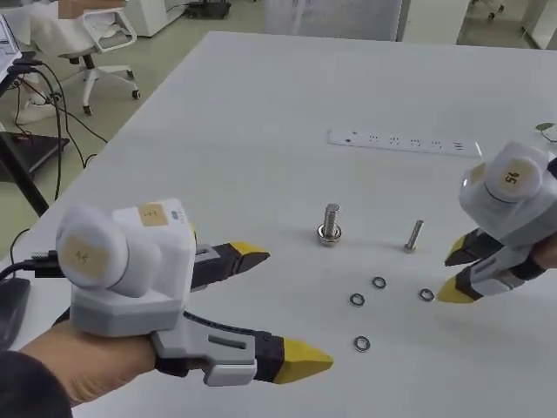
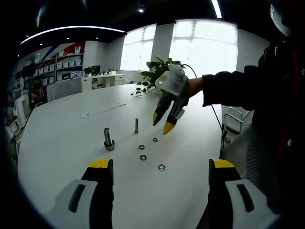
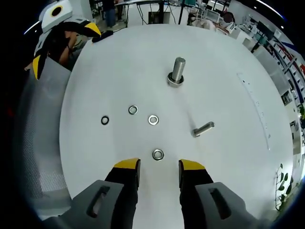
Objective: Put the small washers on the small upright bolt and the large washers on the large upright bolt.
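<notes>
Your right gripper [image 3: 159, 165] hovers with its jaws parted and empty, and one washer [image 3: 157, 154] lies just ahead of the tips. Three more washers [image 3: 153, 119] lie farther ahead, the large bolt [image 3: 177, 70] beyond them, the small bolt [image 3: 204, 129] ahead to the right. Your left gripper [image 1: 291, 305] is spread wide, holding nothing, well back from the washers.

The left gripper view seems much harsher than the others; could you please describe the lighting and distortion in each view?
Left gripper view: backlit, the windows blown out, the person's sleeve almost black, the edge of the table bowed by the fisheye. Right gripper view: even light, the washers crisp, the power strip curved toward the edge. Head view: soft, even light, faint shadows, straight lines.
</notes>
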Demonstrator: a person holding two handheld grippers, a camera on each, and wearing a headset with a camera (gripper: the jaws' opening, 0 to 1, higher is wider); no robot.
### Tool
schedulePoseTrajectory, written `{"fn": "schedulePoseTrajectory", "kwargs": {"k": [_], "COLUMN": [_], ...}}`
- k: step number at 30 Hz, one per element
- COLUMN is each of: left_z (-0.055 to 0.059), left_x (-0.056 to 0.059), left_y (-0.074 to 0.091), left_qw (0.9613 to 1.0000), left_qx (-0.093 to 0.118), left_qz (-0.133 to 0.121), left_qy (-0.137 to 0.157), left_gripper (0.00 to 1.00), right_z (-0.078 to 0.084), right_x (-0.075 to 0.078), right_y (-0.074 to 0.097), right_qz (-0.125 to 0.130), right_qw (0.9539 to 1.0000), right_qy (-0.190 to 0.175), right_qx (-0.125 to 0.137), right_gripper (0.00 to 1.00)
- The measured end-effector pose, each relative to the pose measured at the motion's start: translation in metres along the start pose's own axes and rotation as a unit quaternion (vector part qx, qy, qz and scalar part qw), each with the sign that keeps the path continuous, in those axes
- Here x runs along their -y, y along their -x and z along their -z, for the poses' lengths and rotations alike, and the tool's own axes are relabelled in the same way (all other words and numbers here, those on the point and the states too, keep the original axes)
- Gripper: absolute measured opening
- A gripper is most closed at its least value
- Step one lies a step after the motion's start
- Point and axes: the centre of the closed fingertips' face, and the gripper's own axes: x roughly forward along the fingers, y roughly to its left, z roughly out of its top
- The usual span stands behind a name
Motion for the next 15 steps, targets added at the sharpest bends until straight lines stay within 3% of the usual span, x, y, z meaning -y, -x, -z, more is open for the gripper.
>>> {"fn": "schedulePoseTrajectory", "kwargs": {"k": [15], "left_z": [0.002], "left_x": [-0.002], "left_y": [0.001], "left_qw": [1.0], "left_qx": [-0.003], "left_qz": [-0.002], "left_qy": [0.002], "left_gripper": [0.82], "right_z": [0.005], "right_x": [-0.004], "right_y": [-0.023], "right_qz": [-0.016], "right_qw": [0.9996], "right_qy": [0.005], "right_qx": [-0.023], "right_gripper": [0.28]}}
